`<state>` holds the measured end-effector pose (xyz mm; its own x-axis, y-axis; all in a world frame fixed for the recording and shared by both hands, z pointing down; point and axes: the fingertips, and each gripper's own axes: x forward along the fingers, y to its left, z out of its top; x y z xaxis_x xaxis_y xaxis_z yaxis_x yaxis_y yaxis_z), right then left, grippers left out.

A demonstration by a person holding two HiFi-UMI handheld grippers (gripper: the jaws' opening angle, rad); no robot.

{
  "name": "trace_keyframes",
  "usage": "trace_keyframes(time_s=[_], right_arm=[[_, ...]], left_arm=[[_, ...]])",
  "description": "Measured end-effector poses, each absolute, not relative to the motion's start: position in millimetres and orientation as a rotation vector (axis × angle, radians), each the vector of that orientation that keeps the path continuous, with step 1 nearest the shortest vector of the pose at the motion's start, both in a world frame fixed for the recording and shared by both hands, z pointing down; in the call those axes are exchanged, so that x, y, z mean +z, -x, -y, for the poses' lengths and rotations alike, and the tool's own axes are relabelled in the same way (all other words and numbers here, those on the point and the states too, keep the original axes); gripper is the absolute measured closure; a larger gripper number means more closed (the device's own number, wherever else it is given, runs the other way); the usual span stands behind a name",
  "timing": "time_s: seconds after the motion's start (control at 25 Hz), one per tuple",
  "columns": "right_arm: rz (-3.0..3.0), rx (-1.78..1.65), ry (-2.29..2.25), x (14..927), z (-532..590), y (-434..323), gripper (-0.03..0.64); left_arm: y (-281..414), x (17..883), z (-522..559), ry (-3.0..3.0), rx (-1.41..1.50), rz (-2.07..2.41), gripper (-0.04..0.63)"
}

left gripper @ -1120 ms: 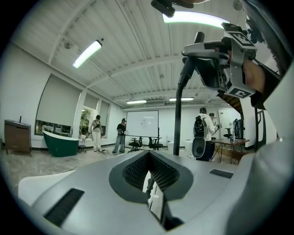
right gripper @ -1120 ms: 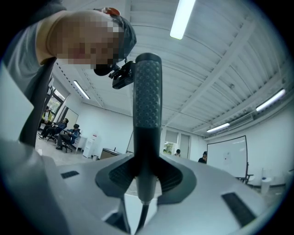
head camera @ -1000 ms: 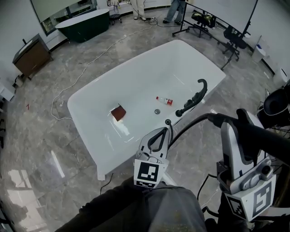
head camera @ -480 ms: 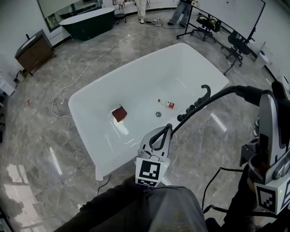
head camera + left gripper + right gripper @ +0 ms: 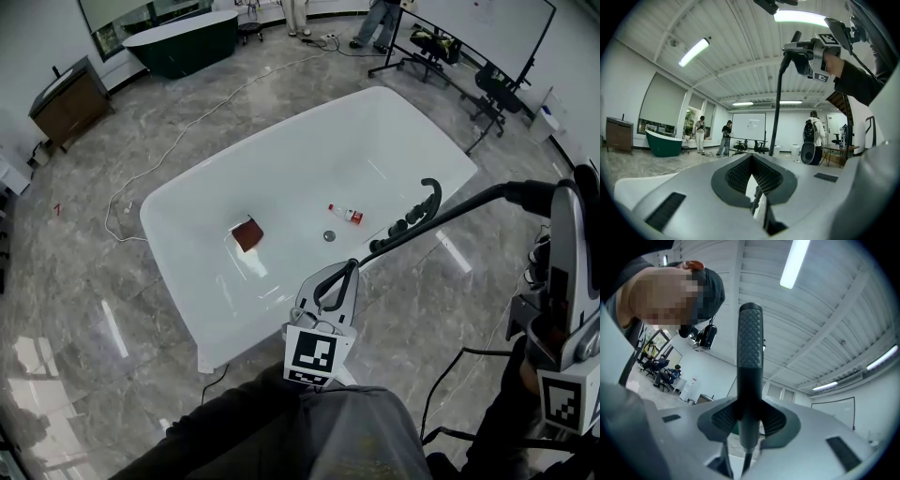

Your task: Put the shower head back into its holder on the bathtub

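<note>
The white bathtub (image 5: 216, 281) fills the middle of the head view. A black curved tap fitting with the holder (image 5: 422, 208) stands on its right rim. My right gripper (image 5: 561, 197) is out to the right of the tub, shut on the black shower head (image 5: 527, 195); in the right gripper view its textured handle (image 5: 750, 348) stands upright between the jaws of the right gripper (image 5: 750, 413). The black hose (image 5: 469, 205) runs from it down to my left gripper (image 5: 339, 274) at the tub's near rim. The left gripper (image 5: 752, 161) is shut on the hose (image 5: 777, 108).
Inside the tub lie a small red-labelled bottle (image 5: 345, 214), a brown square block (image 5: 247, 233) and the drain (image 5: 328, 236). A dark green tub (image 5: 183, 37), a brown cabinet (image 5: 64, 103), chairs and stands (image 5: 487, 89) and a white floor cable (image 5: 169, 150) surround it.
My right gripper has carried the shower head to the right and away from the tub's edge, drawing the hose straighter. The left gripper has stayed at the near rim.
</note>
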<state>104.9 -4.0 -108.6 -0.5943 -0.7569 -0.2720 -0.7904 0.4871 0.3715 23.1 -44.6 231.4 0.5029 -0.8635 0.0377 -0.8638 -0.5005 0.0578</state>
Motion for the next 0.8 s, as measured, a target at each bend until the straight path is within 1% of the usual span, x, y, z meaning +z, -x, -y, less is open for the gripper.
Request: trace_keyframes(time_s=[0.44,0.8], right_arm=[[-2.678,0.296,1.496,-5.4,14.6,-125.6,0.48],[-2.705,0.171,1.528,43.3,9.3,-113.4,0.48]], left_arm=[[-31.5,242.0,48.6,-2.671,0.056,1.452,0.592],[-32.8,246.2,50.8,-2.675,0.066,1.416,0.592]])
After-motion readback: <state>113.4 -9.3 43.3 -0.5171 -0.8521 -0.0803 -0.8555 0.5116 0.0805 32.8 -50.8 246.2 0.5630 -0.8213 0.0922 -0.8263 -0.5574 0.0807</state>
